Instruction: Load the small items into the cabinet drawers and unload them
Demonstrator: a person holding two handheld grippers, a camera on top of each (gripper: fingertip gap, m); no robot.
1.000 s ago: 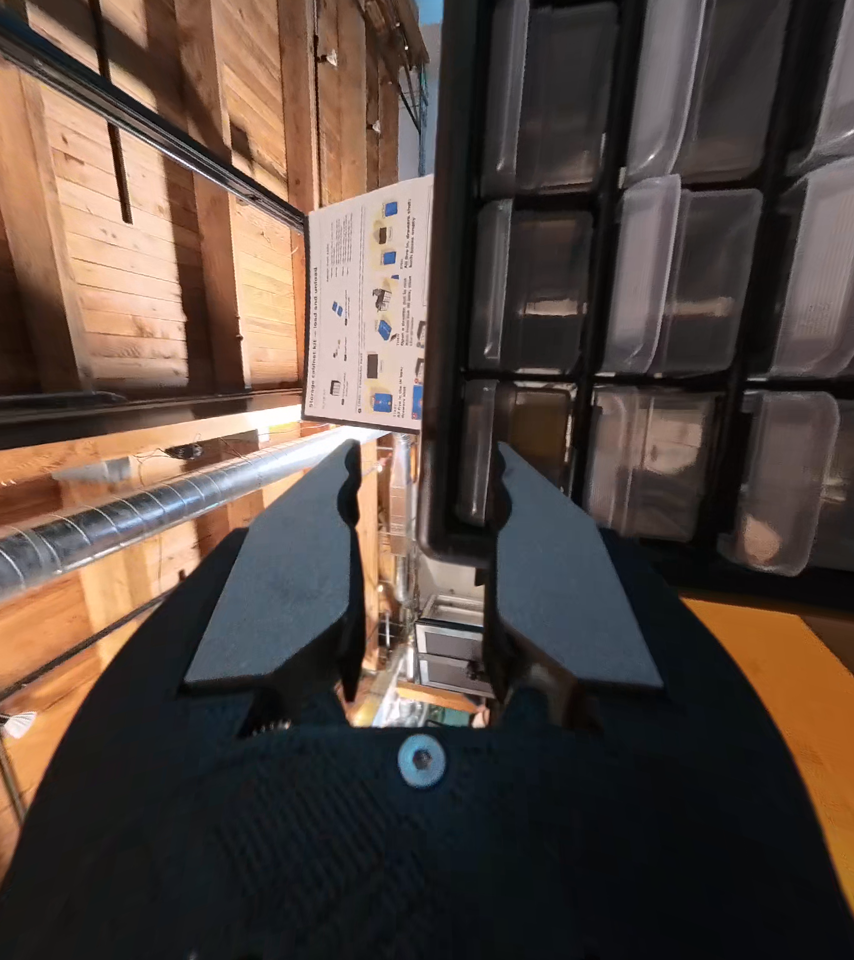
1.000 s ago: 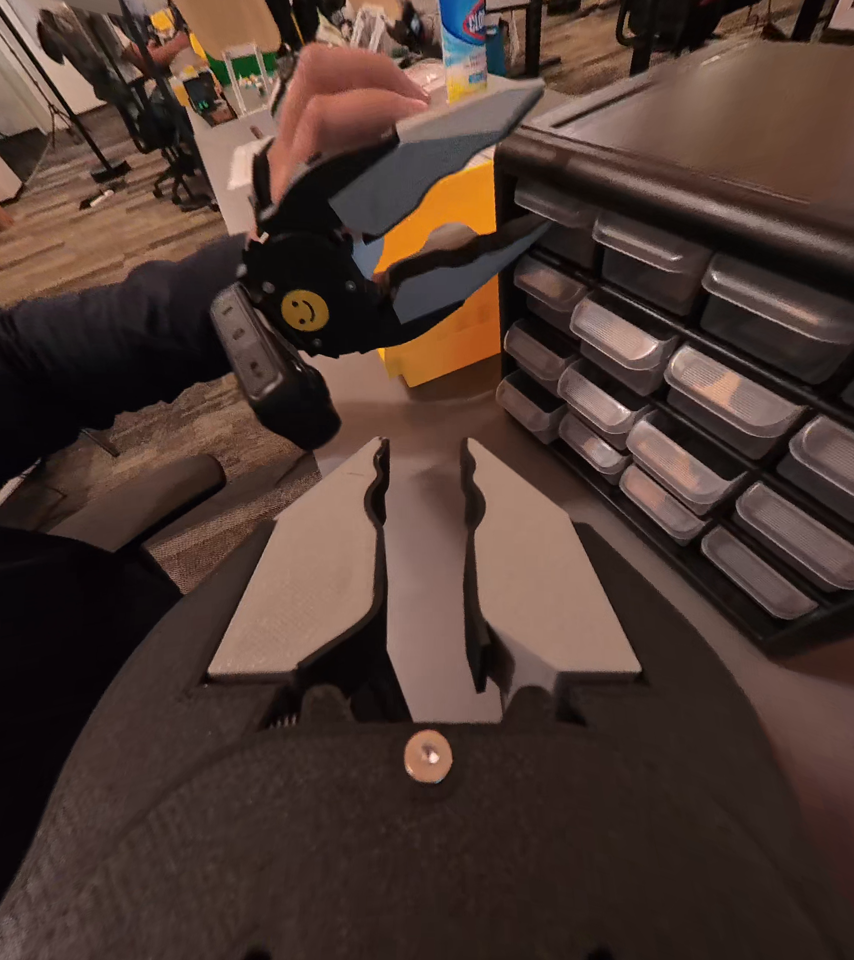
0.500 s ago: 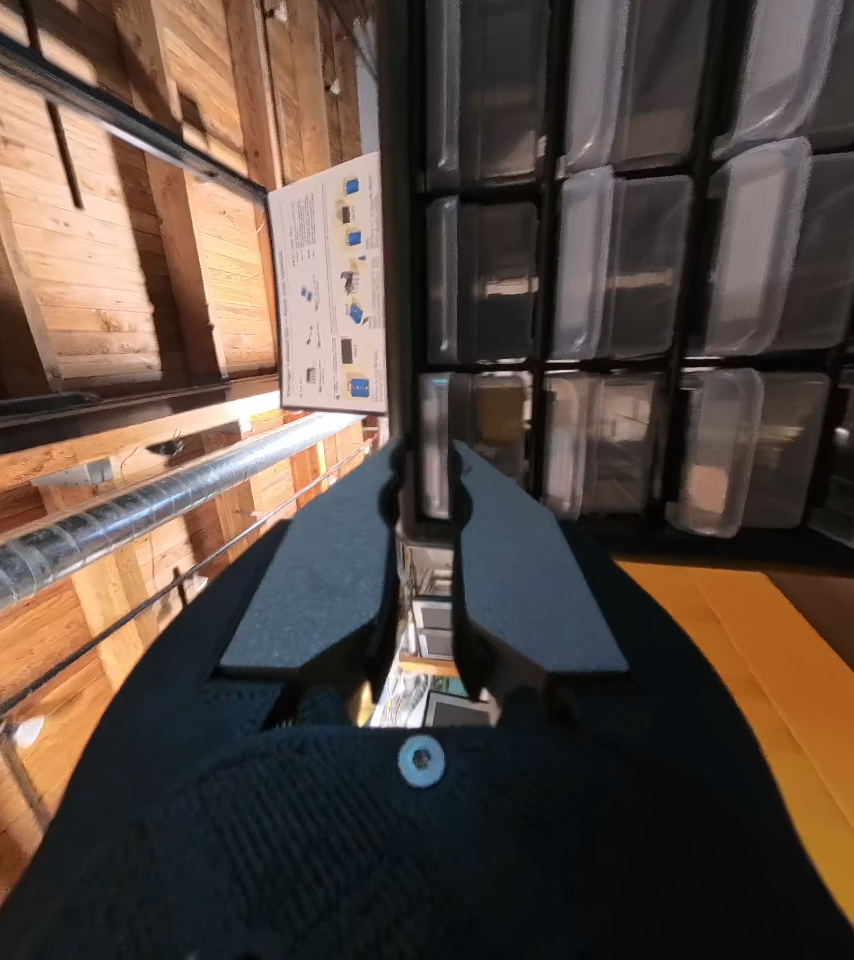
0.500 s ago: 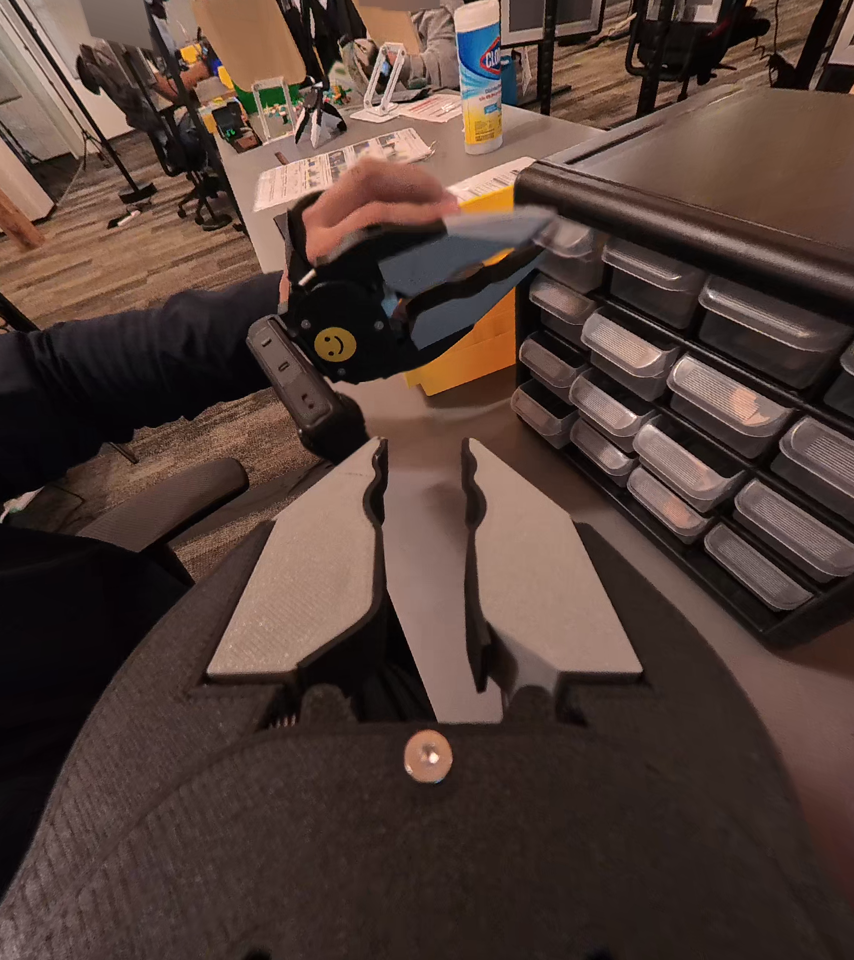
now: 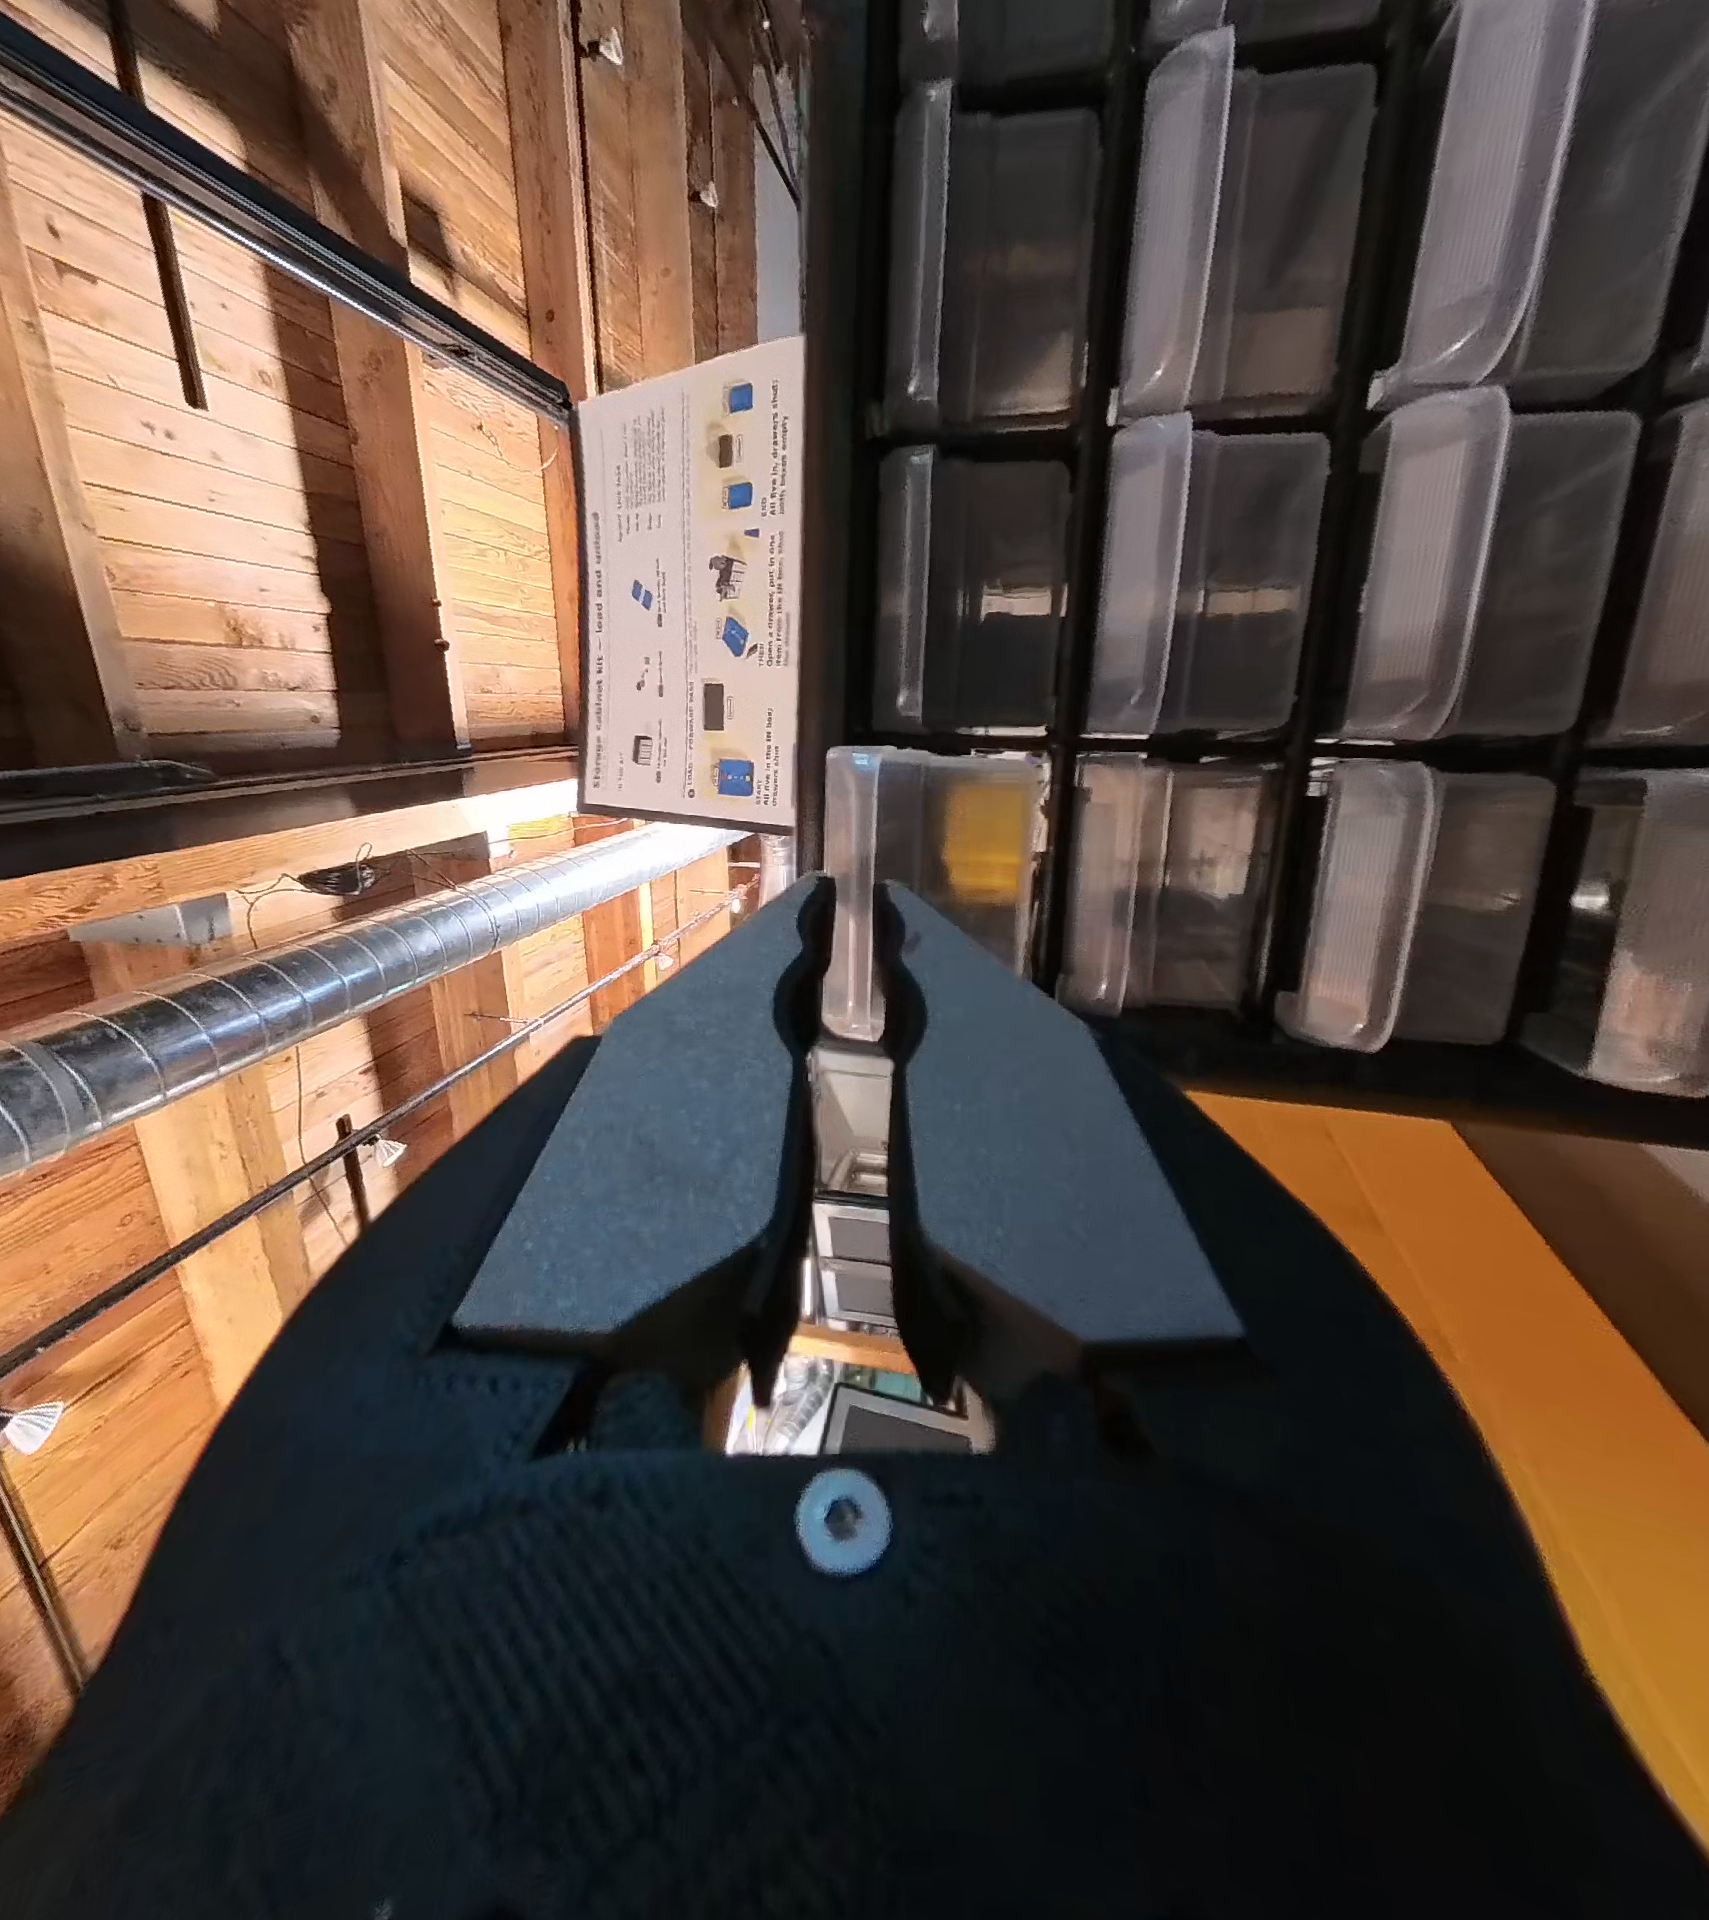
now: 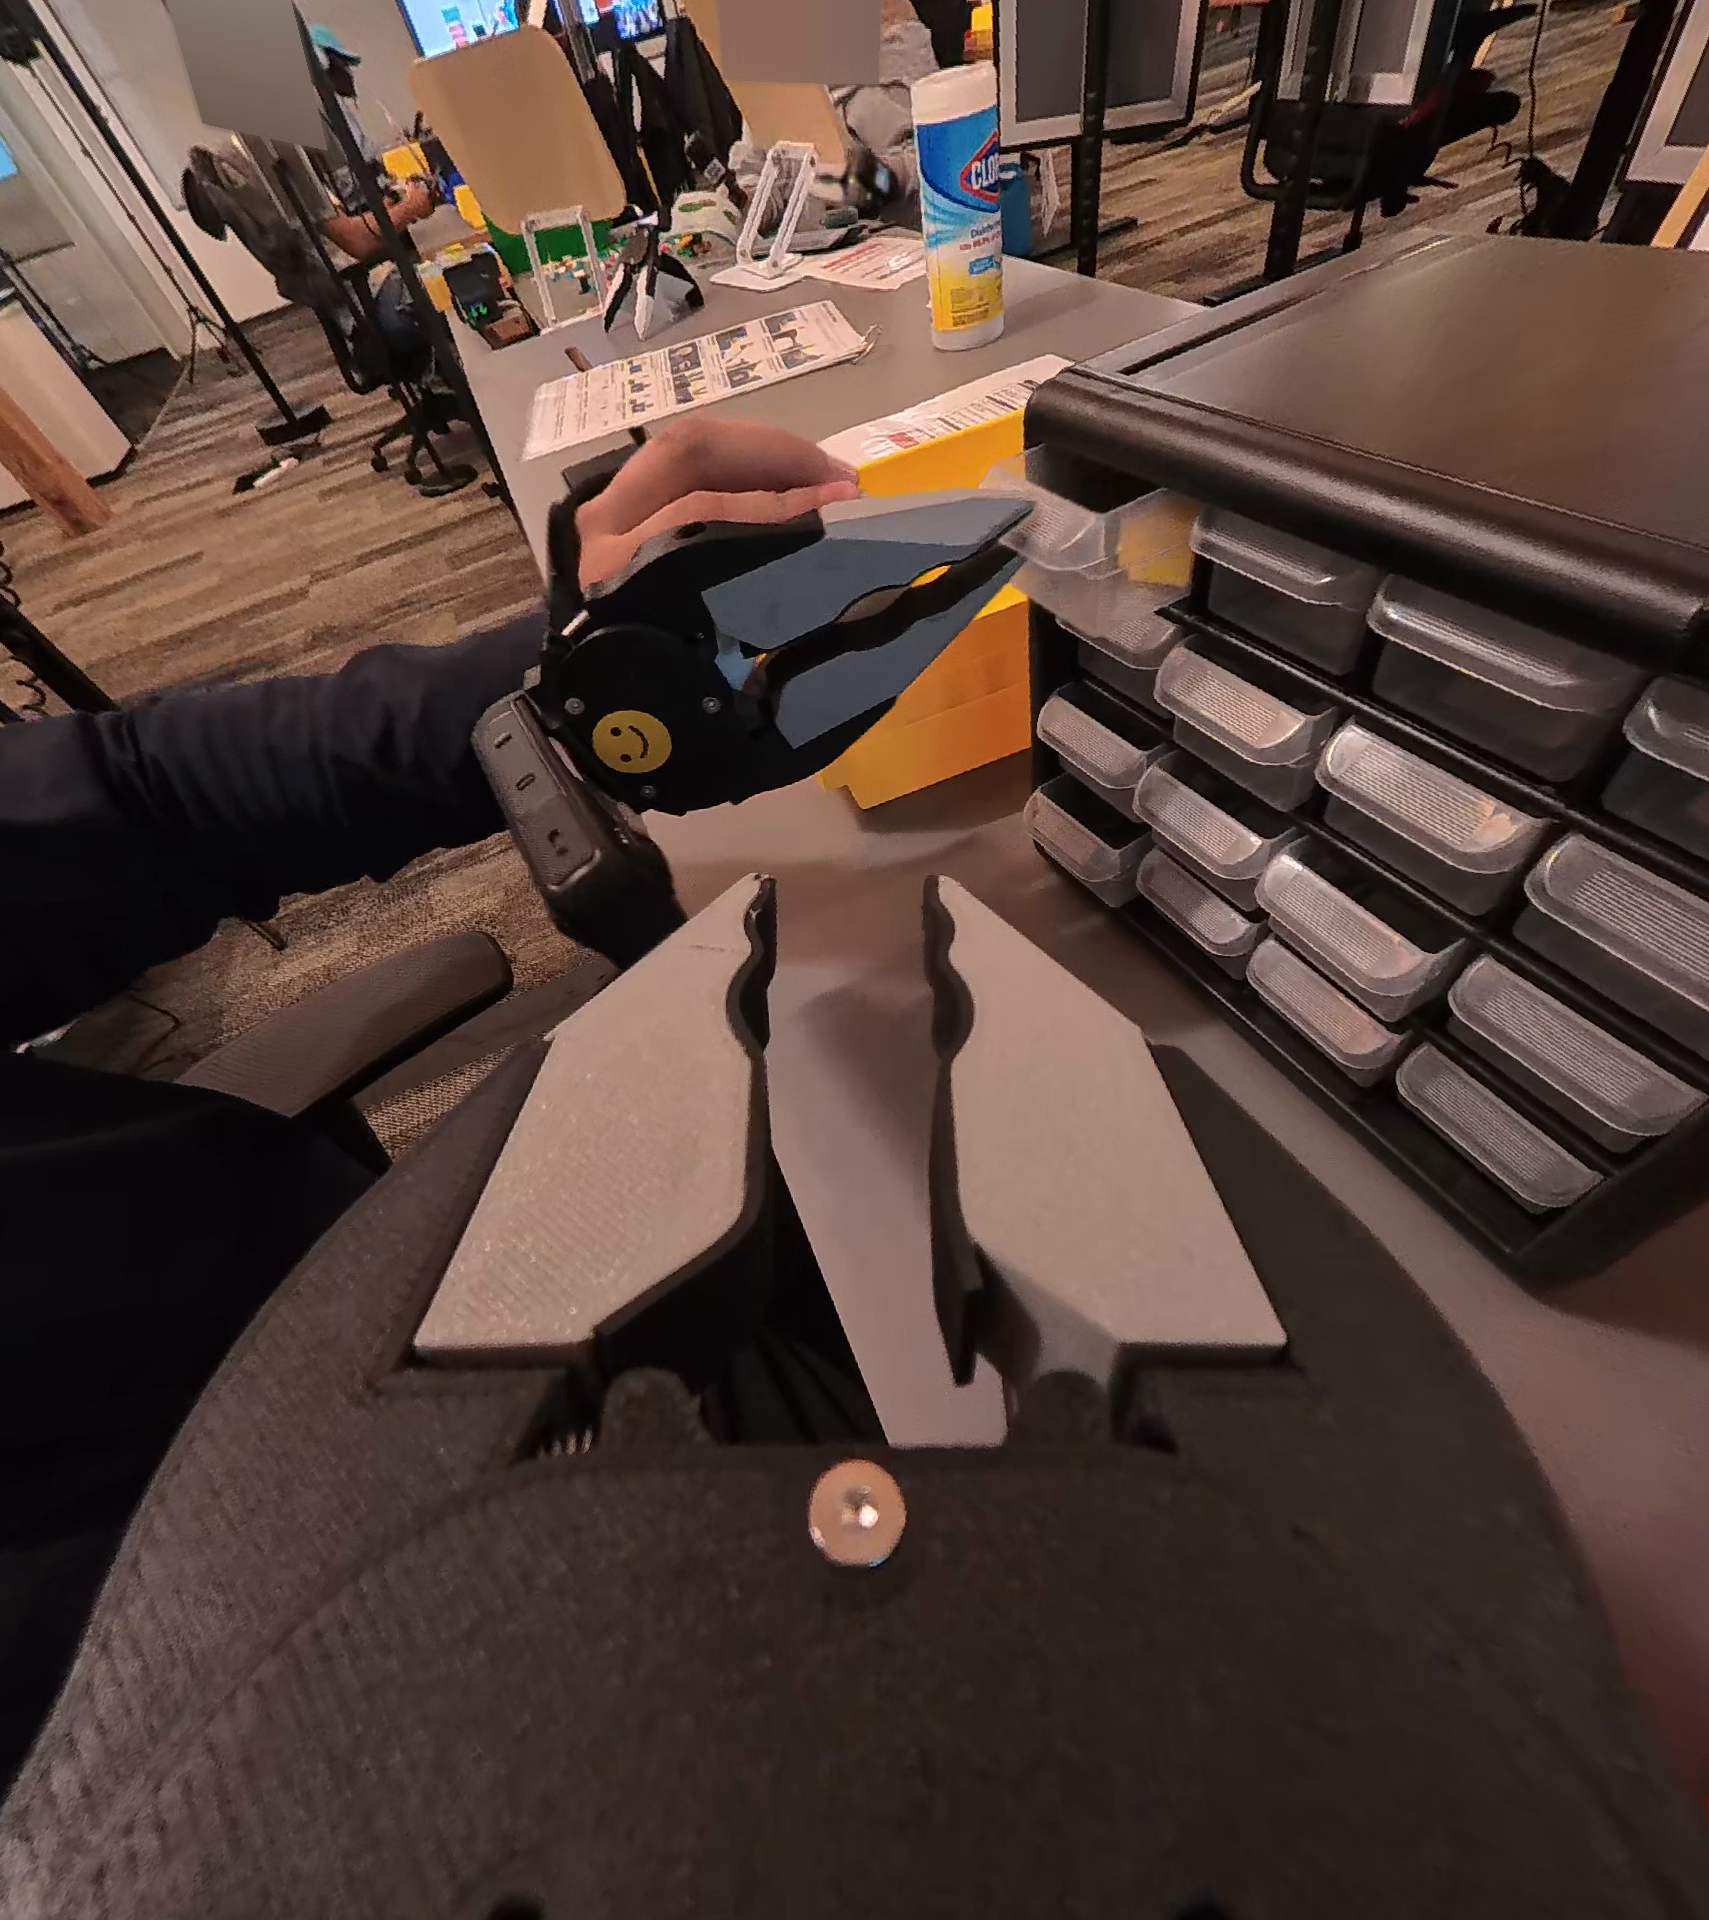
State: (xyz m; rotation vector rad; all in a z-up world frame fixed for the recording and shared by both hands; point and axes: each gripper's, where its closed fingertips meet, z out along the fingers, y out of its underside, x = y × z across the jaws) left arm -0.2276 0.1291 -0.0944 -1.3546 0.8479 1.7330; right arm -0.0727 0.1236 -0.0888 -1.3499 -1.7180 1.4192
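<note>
A black cabinet (image 6: 1452,436) with several clear plastic drawers stands on the grey table (image 6: 860,1091). My left gripper (image 5: 852,914) is turned on its side and shut on the clear handle (image 5: 852,894) of the top-left drawer (image 5: 943,862), which sticks out of the cabinet frame and shows yellow inside. In the right wrist view the left gripper (image 6: 1011,545) holds that drawer (image 6: 1089,545) at the cabinet's top-left corner. My right gripper (image 6: 848,899) hovers over the table in front of the cabinet, its jaws a little apart with nothing between them.
A yellow box (image 6: 933,686) sits on the table left of the cabinet, behind the left gripper. A wipes canister (image 6: 959,208) and printed sheets (image 6: 694,374) lie farther back. An instruction sheet (image 5: 694,592) stands beside the cabinet. A chair armrest (image 6: 341,1018) is at the table's left edge. The tips of one gripper are about 15 cm away from the tips of the other.
My left gripper moved to the cabinet's top-left drawer, closed its jaws on the clear handle, and the drawer has slid partly out. My right gripper stayed where it was.
</note>
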